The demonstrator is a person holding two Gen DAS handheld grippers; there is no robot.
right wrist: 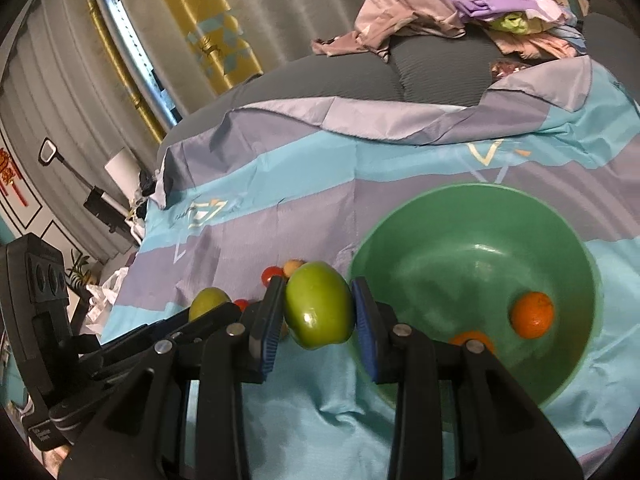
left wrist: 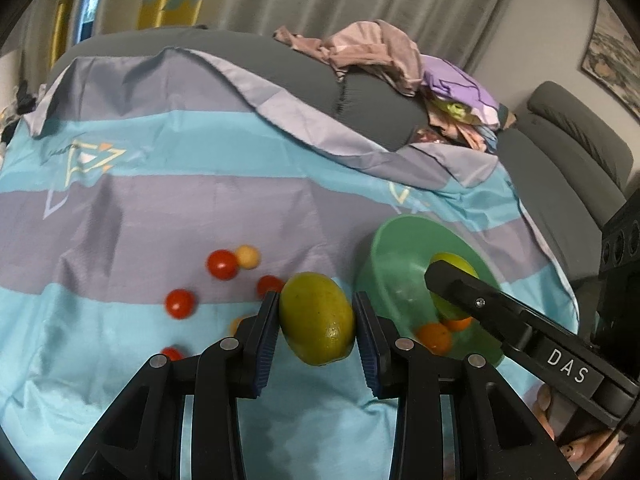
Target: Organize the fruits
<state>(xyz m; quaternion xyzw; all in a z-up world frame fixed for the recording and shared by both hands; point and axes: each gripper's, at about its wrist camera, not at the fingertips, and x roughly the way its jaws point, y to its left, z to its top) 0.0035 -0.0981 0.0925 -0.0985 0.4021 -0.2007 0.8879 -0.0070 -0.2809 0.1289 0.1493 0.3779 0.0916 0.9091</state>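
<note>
In the left wrist view, the left gripper (left wrist: 316, 318) pinches a lemon (left wrist: 317, 317) between its jaws, long axis running 11 to 5 o'clock; tomatoes (left wrist: 222, 264) lie blurred at 10 o'clock. In the right wrist view, the right gripper (right wrist: 318, 310) clamps a green apple (right wrist: 319, 305) beside the green bowl (right wrist: 576, 364), whose oranges (right wrist: 533, 315) are partly hidden.

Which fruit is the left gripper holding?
Start at the green bowl on the striped cloth. Just left of it, the left gripper squeezes an egg-shaped yellow-green fruit, far bigger than the little red tomatoes behind.
</note>
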